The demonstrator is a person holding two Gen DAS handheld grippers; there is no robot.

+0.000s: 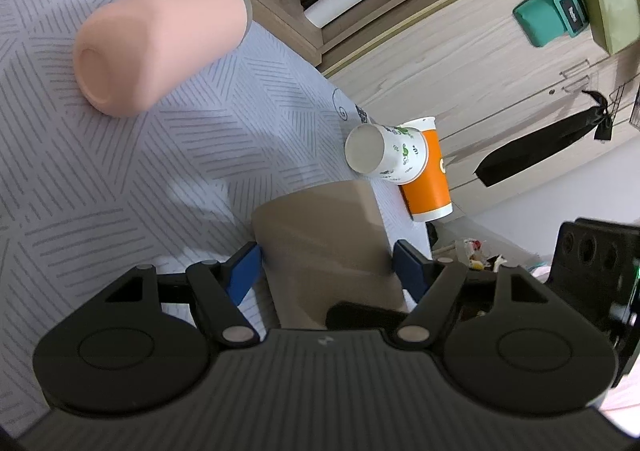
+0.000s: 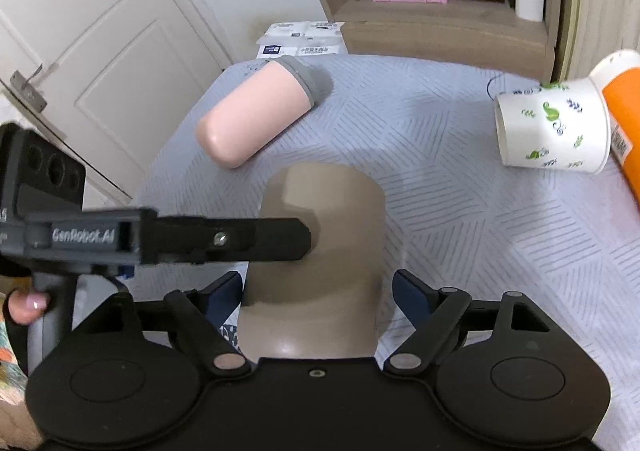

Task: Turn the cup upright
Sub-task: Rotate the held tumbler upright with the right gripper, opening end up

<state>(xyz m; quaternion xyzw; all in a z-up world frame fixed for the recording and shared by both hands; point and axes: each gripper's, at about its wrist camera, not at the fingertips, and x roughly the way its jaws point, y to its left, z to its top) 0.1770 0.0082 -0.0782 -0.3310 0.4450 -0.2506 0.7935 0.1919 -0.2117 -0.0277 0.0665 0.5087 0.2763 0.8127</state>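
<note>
A tan cup (image 2: pixel 320 251) sits on the patterned tablecloth, right in front of both cameras. In the left wrist view the tan cup (image 1: pixel 324 243) fills the space between the blue pads of my left gripper (image 1: pixel 326 271), which is shut on it. In the right wrist view the left gripper's black finger (image 2: pixel 240 239) presses on the cup's left side. My right gripper (image 2: pixel 318 291) straddles the same cup; its left pad sits at the cup wall, its right pad stands a little apart, so it looks open.
A pink tumbler (image 2: pixel 256 115) with a grey rim lies on its side at the table's far left. A white leaf-print paper cup (image 2: pixel 556 131) lies on its side against an orange cup (image 2: pixel 624 119) at the right edge. A wooden shelf unit (image 2: pixel 440 27) stands behind the table.
</note>
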